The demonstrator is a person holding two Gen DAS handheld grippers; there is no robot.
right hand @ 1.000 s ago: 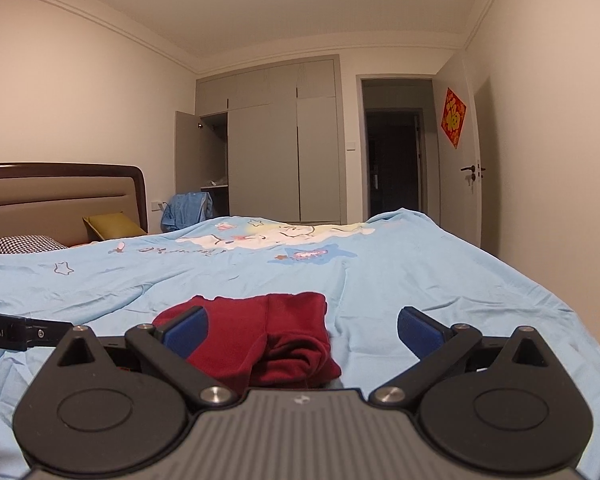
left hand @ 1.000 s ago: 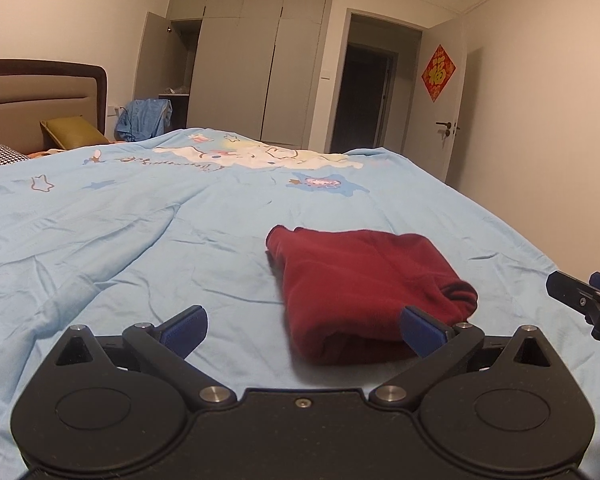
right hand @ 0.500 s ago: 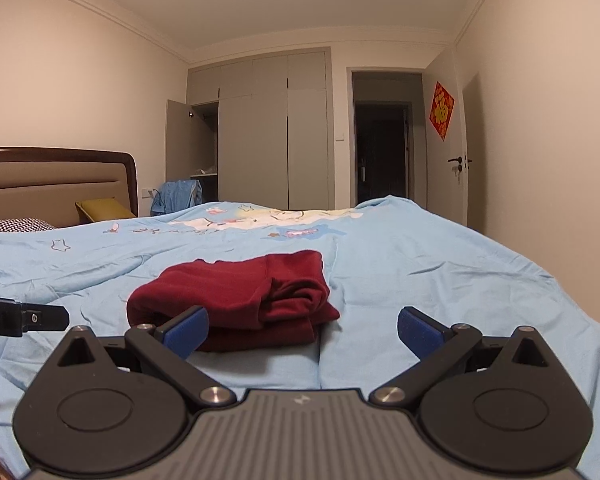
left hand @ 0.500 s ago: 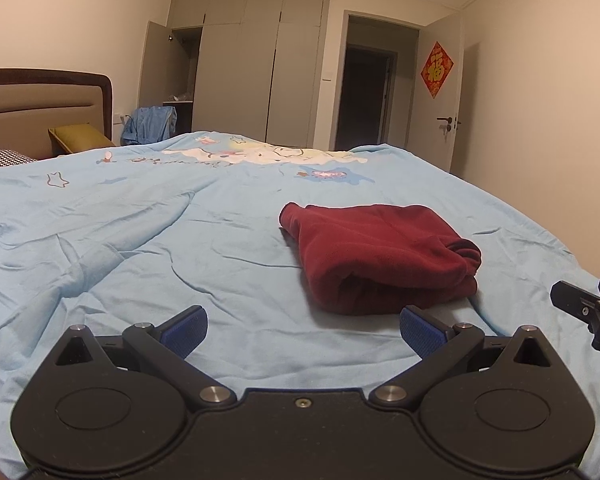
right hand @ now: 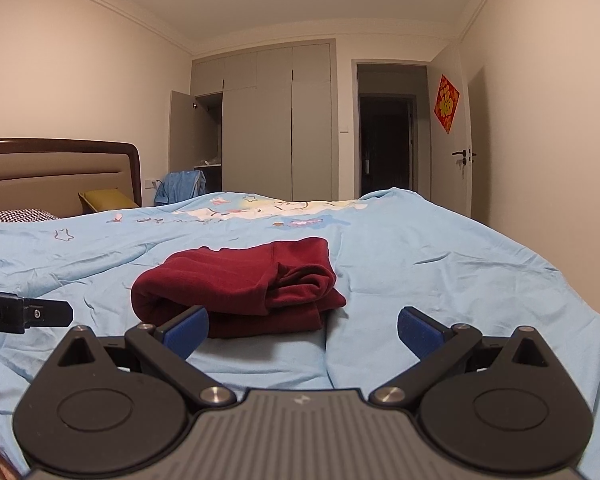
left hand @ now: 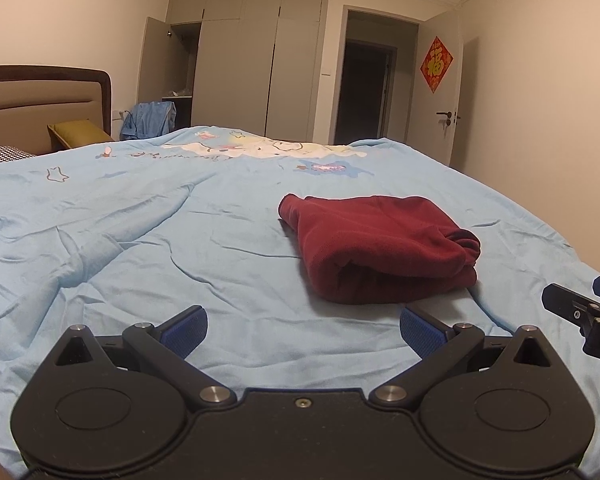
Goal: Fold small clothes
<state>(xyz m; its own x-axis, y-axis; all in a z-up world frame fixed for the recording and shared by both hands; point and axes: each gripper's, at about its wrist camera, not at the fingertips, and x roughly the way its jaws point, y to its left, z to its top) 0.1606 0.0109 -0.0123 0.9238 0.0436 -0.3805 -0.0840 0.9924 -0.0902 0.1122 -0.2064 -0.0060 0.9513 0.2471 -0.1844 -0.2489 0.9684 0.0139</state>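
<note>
A dark red garment (left hand: 380,248) lies folded into a thick bundle on the light blue bedcover (left hand: 148,240). My left gripper (left hand: 303,330) is open and empty, hovering short of the bundle's near left edge. In the right wrist view the same red garment (right hand: 244,284) sits just beyond my right gripper (right hand: 303,330), which is open and holds nothing; its left fingertip (right hand: 188,330) overlaps the bundle's near edge. The right gripper's tip (left hand: 580,312) shows at the right edge of the left wrist view, and the left gripper's side (right hand: 24,314) shows at the left of the right wrist view.
The headboard (left hand: 44,108) and pillows (left hand: 76,134) are at the far left. A blue garment (left hand: 150,120) hangs by the open wardrobe (left hand: 244,60). A dark doorway (left hand: 366,92) and a white door (left hand: 444,92) stand at the back right. The bed's right edge (left hand: 572,248) drops off.
Both grippers have drawn back and lowered away from the red bundle, which now lies farther ahead of the fingers. The bundle itself has not changed shape.
</note>
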